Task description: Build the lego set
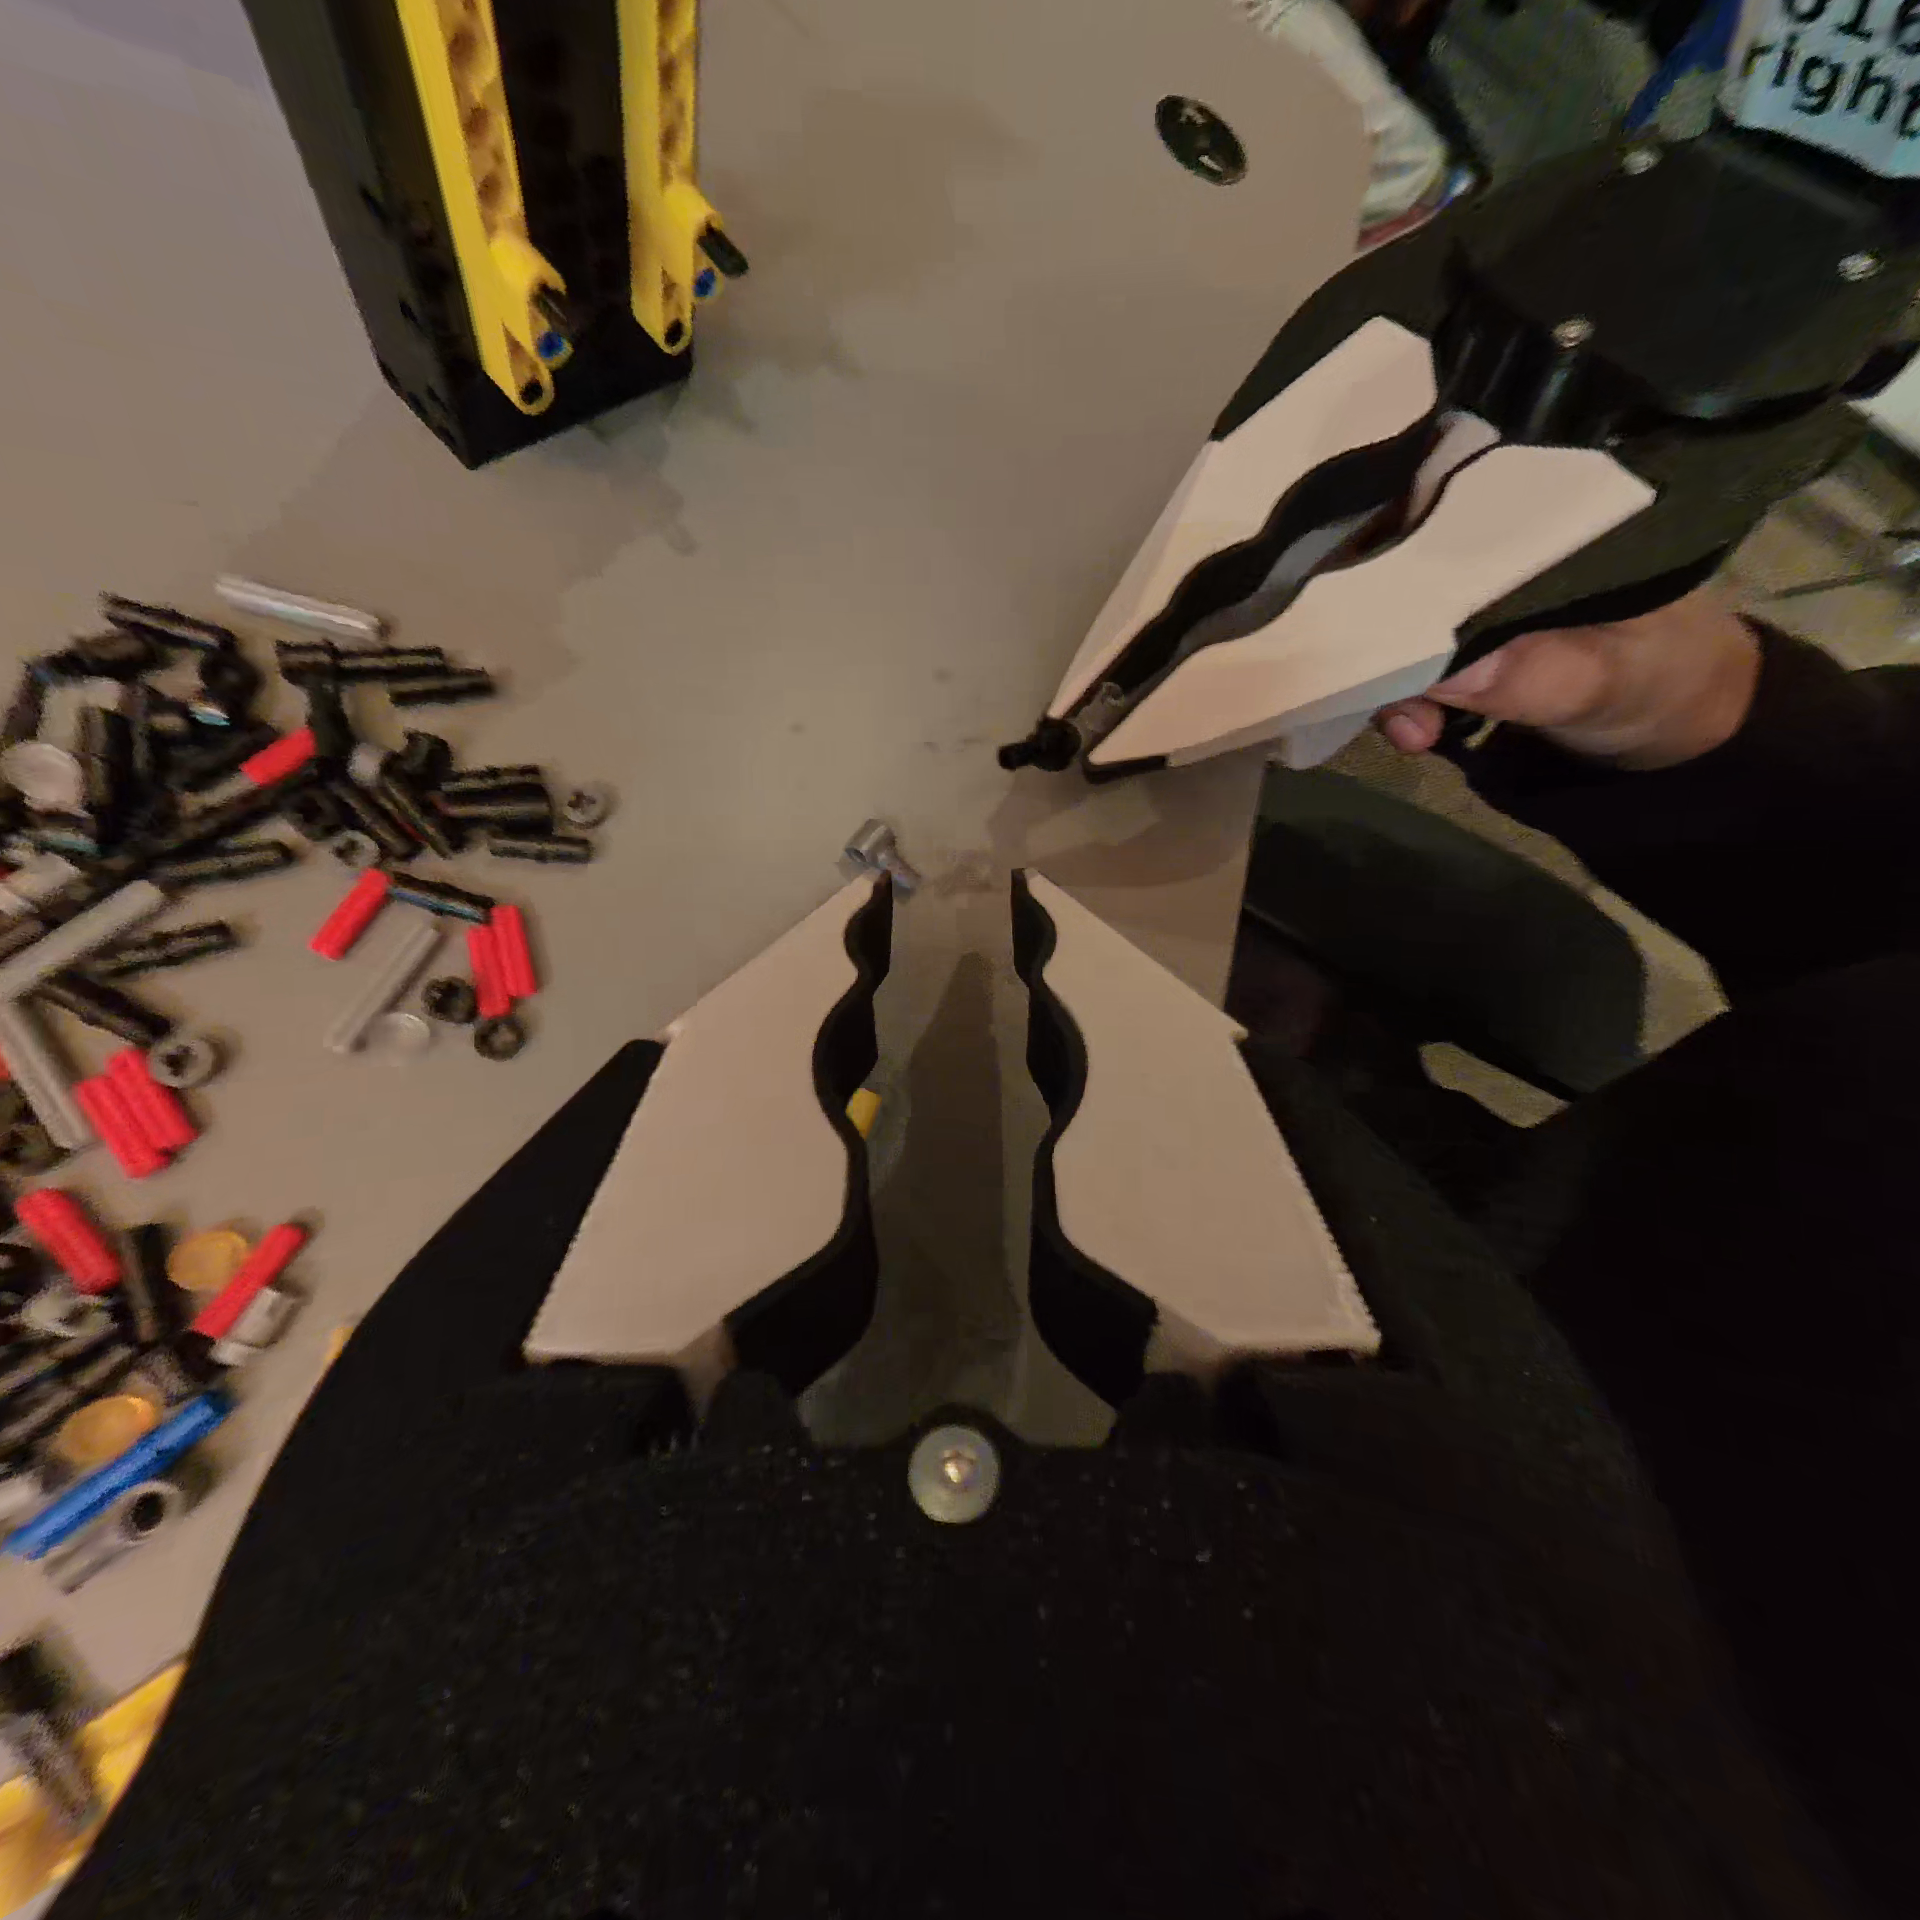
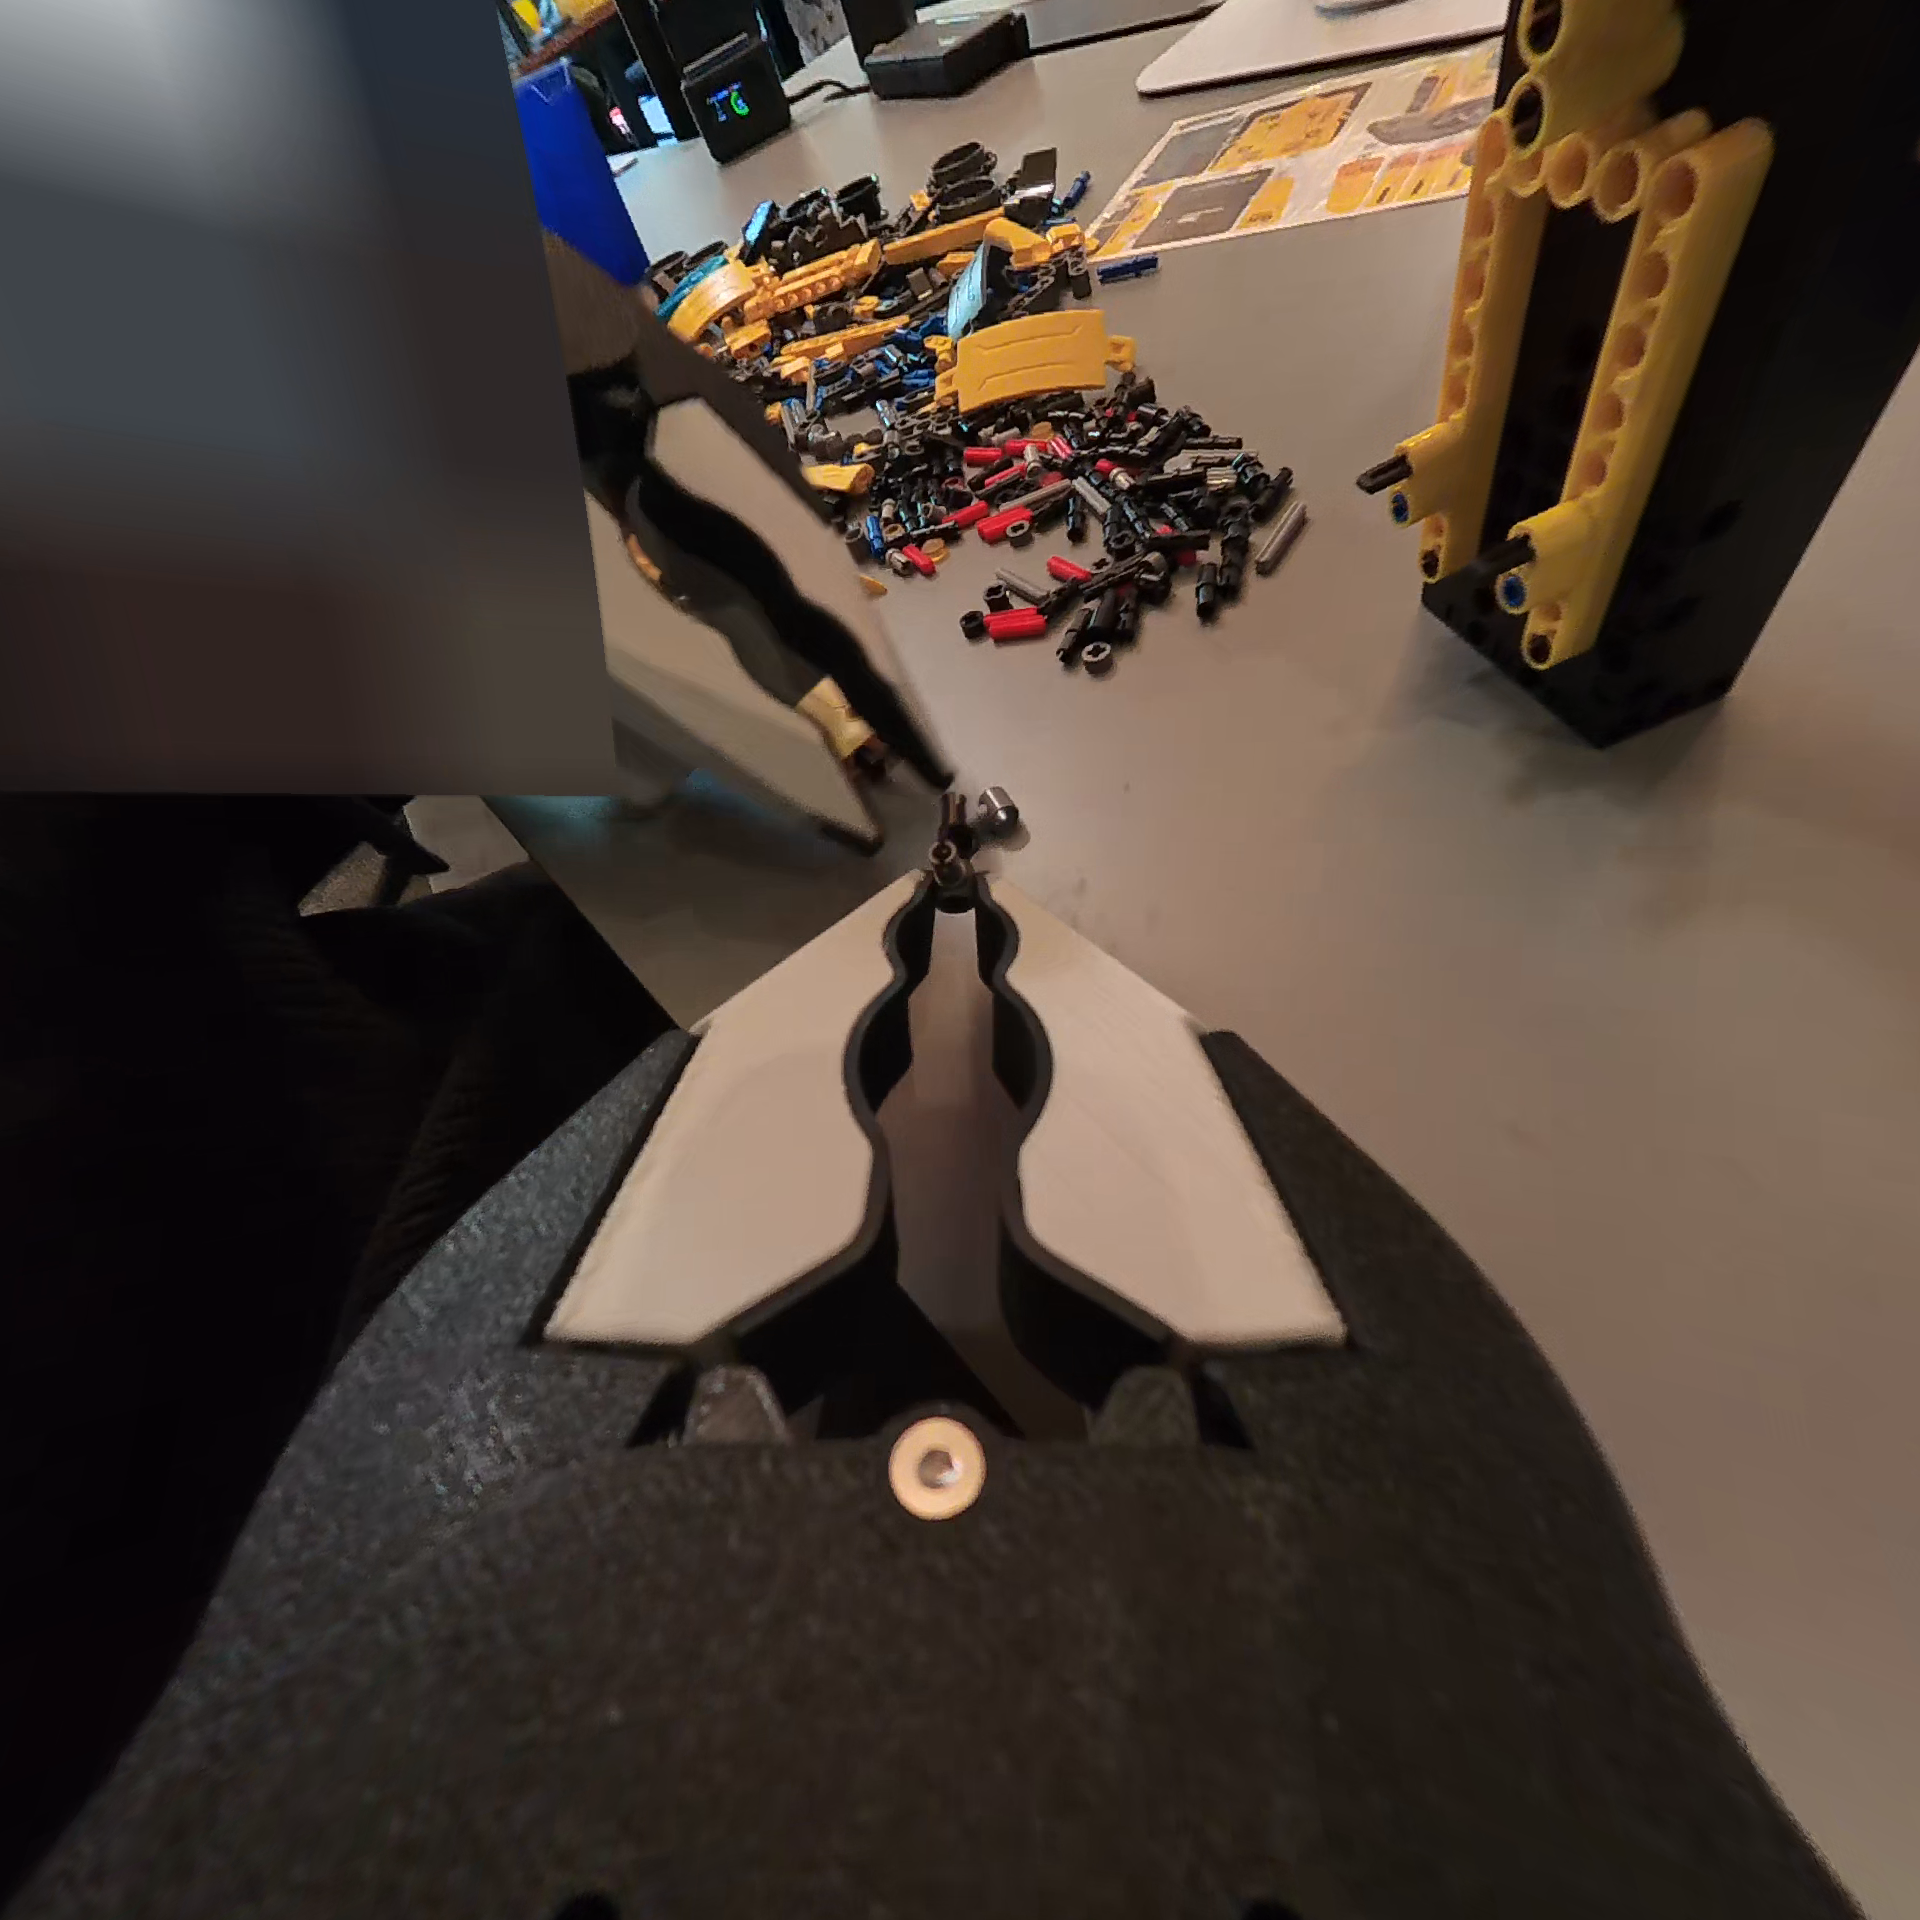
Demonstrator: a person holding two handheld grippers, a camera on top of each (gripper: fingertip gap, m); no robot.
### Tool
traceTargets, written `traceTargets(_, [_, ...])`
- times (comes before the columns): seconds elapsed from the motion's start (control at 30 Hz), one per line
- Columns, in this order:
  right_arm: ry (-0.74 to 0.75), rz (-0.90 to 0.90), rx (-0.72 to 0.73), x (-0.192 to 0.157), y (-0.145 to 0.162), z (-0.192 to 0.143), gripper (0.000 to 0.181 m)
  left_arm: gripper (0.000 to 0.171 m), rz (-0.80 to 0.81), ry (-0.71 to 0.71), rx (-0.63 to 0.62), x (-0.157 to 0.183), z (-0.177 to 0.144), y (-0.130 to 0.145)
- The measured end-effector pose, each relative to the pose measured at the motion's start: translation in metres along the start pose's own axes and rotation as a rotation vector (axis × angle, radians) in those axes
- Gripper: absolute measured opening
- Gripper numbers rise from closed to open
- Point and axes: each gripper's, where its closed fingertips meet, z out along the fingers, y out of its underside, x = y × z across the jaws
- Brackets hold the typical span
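Observation:
My left gripper (image 1: 954, 883) is open over the grey table (image 1: 831, 540), near its edge. A small grey connector (image 1: 878, 847) lies on the table right at the tip of its left finger (image 1: 727, 1143). A small yellow bit (image 1: 862, 1107) shows in the gap beside that finger. My right gripper (image 2: 953, 888) is shut on a short black pin (image 2: 951, 857), which sticks out past the tips. It shows in the left wrist view (image 1: 1081, 743) coming in from the upper right, pin (image 1: 1039, 746) pointing toward the grey connector (image 2: 1000, 808). The left gripper (image 2: 831, 717) is just left of it.
A tall black and yellow beam assembly (image 1: 520, 208) (image 2: 1621, 416) stands on the table behind. A pile of loose black, red, grey, blue and yellow pieces (image 1: 208, 935) (image 2: 1039, 468) lies to the left. A printed sheet (image 2: 1278, 156) lies farther back. A hand (image 1: 1558, 686) holds the right gripper. My left and right fingertips are right by each other.

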Motion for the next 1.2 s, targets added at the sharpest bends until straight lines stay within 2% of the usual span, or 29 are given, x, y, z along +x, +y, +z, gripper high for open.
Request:
traceTargets(0.13, [-0.02, 0.003, 0.025, 0.0, -0.001, -0.003, 0.007, 0.024, 0.089, -0.075, -0.034, -0.014, 0.001, -0.008])
traceTargets(0.33, [-0.029, 0.008, 0.063, 0.0, -0.002, -0.009, 0.007, 0.027, 0.162, -0.031, -0.111, -0.009, 0.012, -0.005])
traceTargets(0.5, [-0.045, 0.021, 0.094, 0.002, -0.004, -0.013, 0.007, 0.027, 0.135, -0.02, -0.166, 0.001, 0.008, 0.01])
traceTargets(0.6, [-0.06, 0.033, 0.113, 0.003, -0.006, -0.014, 0.007, 0.026, 0.084, 0.086, -0.2, 0.022, -0.001, 0.02])
traceTargets(0.67, [-0.068, 0.038, 0.121, 0.004, -0.007, -0.014, 0.007, 0.026, 0.058, 0.139, -0.184, 0.032, -0.005, 0.02])
traceTargets(0.73, [-0.067, 0.036, 0.121, 0.005, -0.008, -0.015, 0.007, 0.026, 0.051, 0.113, -0.155, 0.025, -0.007, 0.016])
traceTargets(0.87, [-0.053, 0.021, 0.103, 0.005, -0.006, -0.014, 0.007, 0.026, 0.097, 0.054, -0.122, 0.006, -0.004, 0.005])
traceTargets(1.0, [0.024, -0.057, 0.02, 0.006, 0.003, -0.011, 0.007, 0.027, 0.148, 0.026, -0.157, -0.001, 0.006, 0.005])
traceTargets(1.1, [0.011, -0.078, -0.024, -0.002, 0.008, -0.009, 0.007, 0.027, 0.188, 0.012, -0.167, 0.001, 0.009, 0.008])
traceTargets(1.2, [0.001, -0.062, -0.039, -0.004, 0.01, -0.01, 0.007, 0.026, 0.16, 0.062, -0.191, 0.015, 0.008, 0.014])
